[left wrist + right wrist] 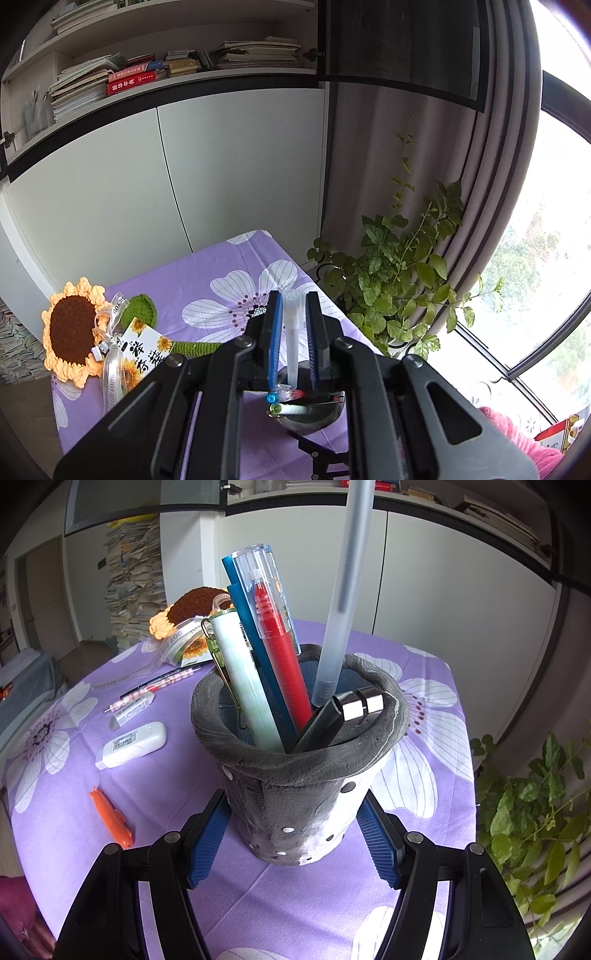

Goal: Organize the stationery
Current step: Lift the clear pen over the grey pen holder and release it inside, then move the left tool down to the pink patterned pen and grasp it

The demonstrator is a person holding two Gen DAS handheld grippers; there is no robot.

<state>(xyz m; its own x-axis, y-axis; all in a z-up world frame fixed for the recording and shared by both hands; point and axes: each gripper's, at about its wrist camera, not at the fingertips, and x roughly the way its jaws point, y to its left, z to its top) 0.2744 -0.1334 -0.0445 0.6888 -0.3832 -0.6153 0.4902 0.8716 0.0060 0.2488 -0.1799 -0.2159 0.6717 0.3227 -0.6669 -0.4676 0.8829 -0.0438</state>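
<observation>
Frosted pen [345, 590] stands nearly upright, lower end already inside the mouth of the grey pen cup [295, 797]; upper end runs out of the right wrist view. In the left wrist view the same pen sits between the blue pads of the left tongs [294, 299], which are closed on it, held from above so it can drop straight in among the others.

Cup stands on the desk [74, 812]. Right tongs [295, 805] straddle its lower wall, spread wide, pads close to both sides. Contact cannot be confirmed; likely bracing the cup against tipping while the pen goes in.

Cup contents: red pen [280, 657] with clear cap, two teal pens [242, 609], pale green pen [243, 679] with clip, black pen [332, 720] with silver bands leaning on the rim.

Not yet sorted, left of the cup: white correction tape [133, 744], small eraser [131, 710], pink checked pen [162, 681], orange item [112, 818].

Surface: purple cloth with white flowers. Crochet sunflower [72, 328] and card at far edge.

Room: white cabinets, bookshelves above, stacked papers, potted plant [402, 266] by curtain and window.
</observation>
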